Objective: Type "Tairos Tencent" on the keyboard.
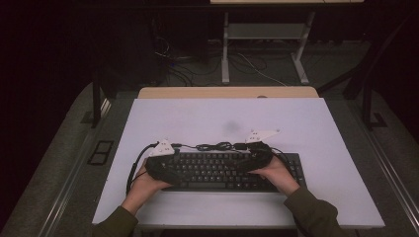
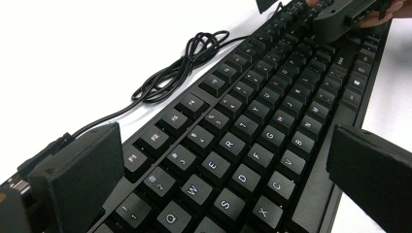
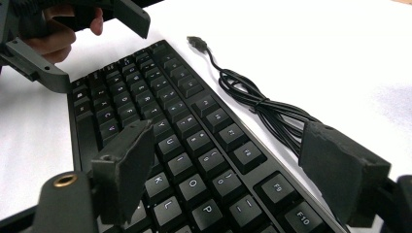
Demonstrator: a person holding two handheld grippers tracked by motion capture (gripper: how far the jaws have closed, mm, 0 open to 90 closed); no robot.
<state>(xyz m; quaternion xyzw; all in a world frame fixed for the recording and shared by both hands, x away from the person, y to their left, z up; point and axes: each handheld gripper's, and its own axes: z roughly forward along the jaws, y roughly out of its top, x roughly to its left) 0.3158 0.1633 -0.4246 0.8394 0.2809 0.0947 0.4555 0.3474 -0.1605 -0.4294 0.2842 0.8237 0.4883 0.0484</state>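
A black keyboard [image 1: 222, 170] lies on the white table [image 1: 222, 118], near its front edge. My left gripper [image 1: 170, 168] is over the keyboard's left end and my right gripper [image 1: 252, 162] over its right part. In the left gripper view the gripper [image 2: 223, 174] is open, with one jaw at the keyboard's [image 2: 252, 126] back edge and the other at its front edge. The right gripper [image 3: 233, 167] is open too, straddling the keyboard [image 3: 170, 131] the same way. Nothing is clamped.
The keyboard's black cable [image 1: 217, 146] lies bundled on the table just behind it, with its USB plug [image 3: 196, 41] loose. Beyond the table stand a desk frame [image 1: 267, 44] and floor cables. Bare white table surface spreads behind the keyboard.
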